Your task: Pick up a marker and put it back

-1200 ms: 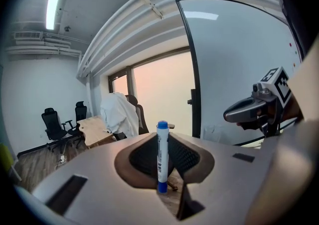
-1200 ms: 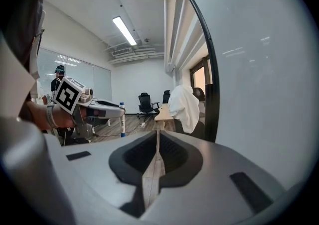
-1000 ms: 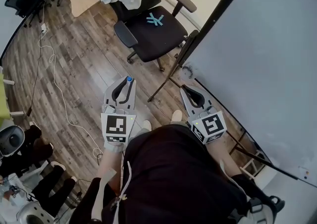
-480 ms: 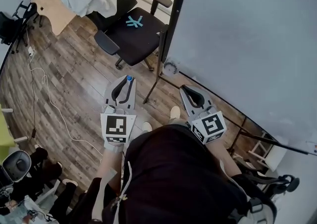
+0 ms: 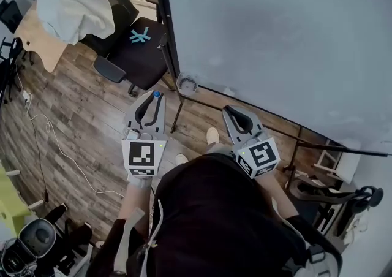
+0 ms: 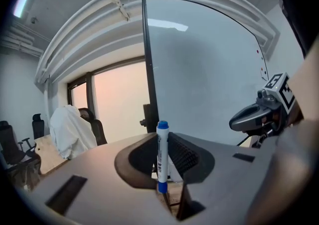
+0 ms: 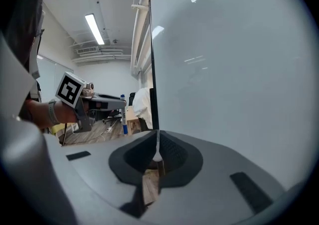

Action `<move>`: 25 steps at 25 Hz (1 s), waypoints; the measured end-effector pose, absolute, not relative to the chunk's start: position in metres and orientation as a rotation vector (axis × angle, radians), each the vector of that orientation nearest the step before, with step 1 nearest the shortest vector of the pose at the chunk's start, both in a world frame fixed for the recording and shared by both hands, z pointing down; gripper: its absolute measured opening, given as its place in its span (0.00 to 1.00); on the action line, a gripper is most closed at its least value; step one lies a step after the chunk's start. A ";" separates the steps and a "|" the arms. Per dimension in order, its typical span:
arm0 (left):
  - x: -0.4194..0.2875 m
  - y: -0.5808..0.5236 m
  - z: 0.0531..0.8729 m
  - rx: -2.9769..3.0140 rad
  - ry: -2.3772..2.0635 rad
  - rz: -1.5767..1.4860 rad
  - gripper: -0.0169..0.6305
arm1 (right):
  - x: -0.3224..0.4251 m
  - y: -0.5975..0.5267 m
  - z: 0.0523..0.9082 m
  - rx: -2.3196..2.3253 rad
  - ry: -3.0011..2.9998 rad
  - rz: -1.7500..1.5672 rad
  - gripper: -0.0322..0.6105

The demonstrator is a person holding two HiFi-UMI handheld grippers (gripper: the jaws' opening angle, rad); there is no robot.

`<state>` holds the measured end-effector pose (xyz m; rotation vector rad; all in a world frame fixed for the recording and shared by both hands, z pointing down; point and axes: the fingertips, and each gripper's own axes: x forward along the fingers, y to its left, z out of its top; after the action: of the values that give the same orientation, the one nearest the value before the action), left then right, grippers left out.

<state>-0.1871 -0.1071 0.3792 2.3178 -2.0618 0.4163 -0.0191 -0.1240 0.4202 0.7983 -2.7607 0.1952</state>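
Two claws in shot, which one has it? (ED)

Left claw (image 5: 151, 100). It's clamped on a blue-capped marker (image 6: 162, 155), which stands upright btwn the pads, cap up and poking past the tips. (PHOTOG)

And the other? (ED)

Right claw (image 5: 234, 112) is closed flat on itself w/ nothing in it. It's held beside the left one, in front of the person's torso. Both point toward the whiteboard (image 5: 275, 43). (PHOTOG)

So the pick-up's done? (ED)

Reads that way. The marker touches no surface and is carried in the air over the wood floor (image 5: 79, 116), near the board's black left edge. I'd call that the 1st half done. The put-back is all that's left, and no sign it has begun. (PHOTOG)

Put back where? (ED)

Can't say for sure. No tray or holder shows clearly. My guess is the thin rail (image 5: 257, 116) along the board's lower edge, but that's a guess. The round item at the board's corner is too small to name. (PHOTOG)

Background for the caption? (ED)

Black office chair (image 5: 131, 55) just past the board's left edge. Beyond it, a white cloth (image 5: 73, 3) is heaped by a wooden desk (image 5: 43, 49). No other markers that I can make out. (PHOTOG)
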 end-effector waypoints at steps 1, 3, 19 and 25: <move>-0.184 -0.111 0.379 2.333 -2.051 0.417 0.13 | -0.015 -0.126 0.420 0.819 -2.755 0.199 0.09; -0.176 -0.119 0.378 2.363 -2.030 0.415 0.13 | -0.006 -0.128 0.421 0.859 -2.744 0.206 0.09; -0.126 -0.164 0.395 2.489 -1.858 0.401 0.13 | 0.058 -0.135 0.431 1.076 -2.640 0.263 0.09; -0.119 -0.174 0.414 2.487 -1.809 0.423 0.13 | 0.073 -0.134 0.437 1.128 -2.598 0.284 0.09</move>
<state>-0.1193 -0.1745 0.4142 2.4865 -1.8087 0.4234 0.0725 -0.1344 0.4365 1.1278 -2.5980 0.2842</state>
